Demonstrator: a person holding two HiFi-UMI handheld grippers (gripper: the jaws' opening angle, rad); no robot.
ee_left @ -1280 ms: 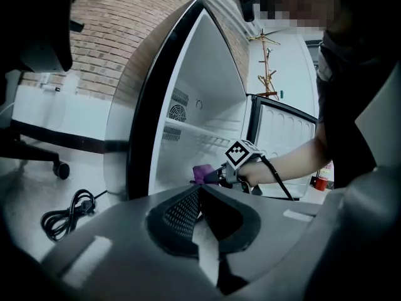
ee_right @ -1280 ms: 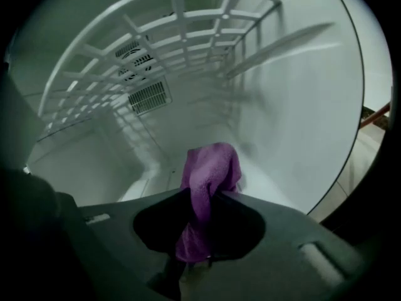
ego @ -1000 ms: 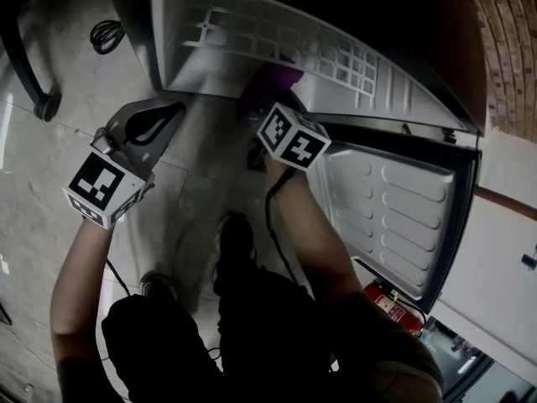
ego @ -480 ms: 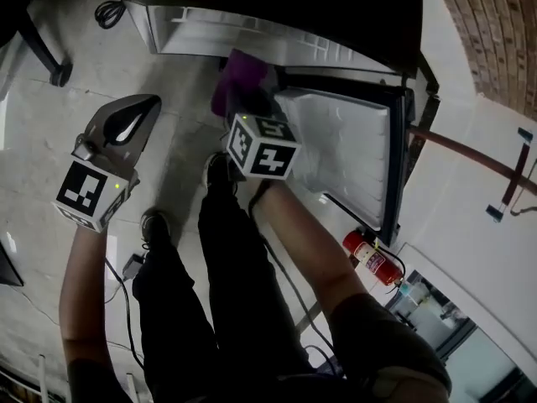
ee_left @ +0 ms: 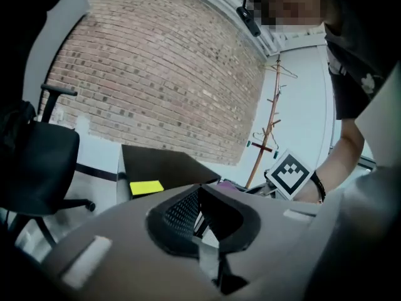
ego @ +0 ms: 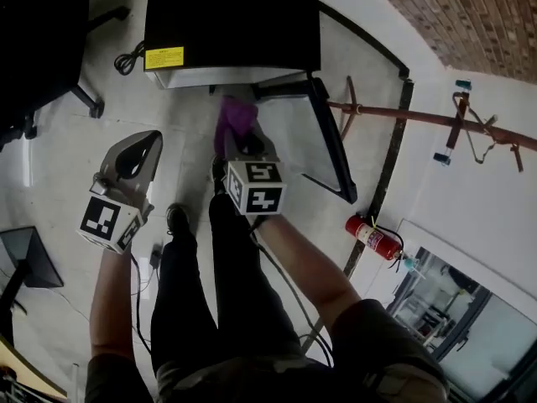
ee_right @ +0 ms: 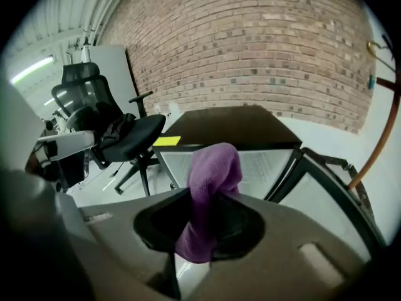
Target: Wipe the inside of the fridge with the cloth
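Note:
The black-topped fridge (ego: 231,23) stands on the floor with its door (ego: 315,133) swung open to the right, and its white inside (ee_right: 263,165) shows in the right gripper view. My right gripper (ego: 239,137) is shut on a purple cloth (ego: 235,116), in front of the fridge opening and outside it. The cloth (ee_right: 210,187) bunches up between the jaws. My left gripper (ego: 141,141) hangs to the left over the floor, jaws together with nothing in them, and the left gripper view shows the same of this gripper (ee_left: 202,199).
A fire extinguisher (ego: 369,235) stands beside the door's far edge. A wooden coat stand (ego: 403,112) is by the right wall. A black office chair (ee_right: 119,133) is left of the fridge, and a cable coil (ego: 130,57) lies on the floor. My legs and shoes (ego: 178,218) are below the grippers.
The view has risen and drawn back, so the fridge looks smaller and is seen from above. The right gripper with the cloth has come away from the fridge opening. The left gripper stayed alongside.

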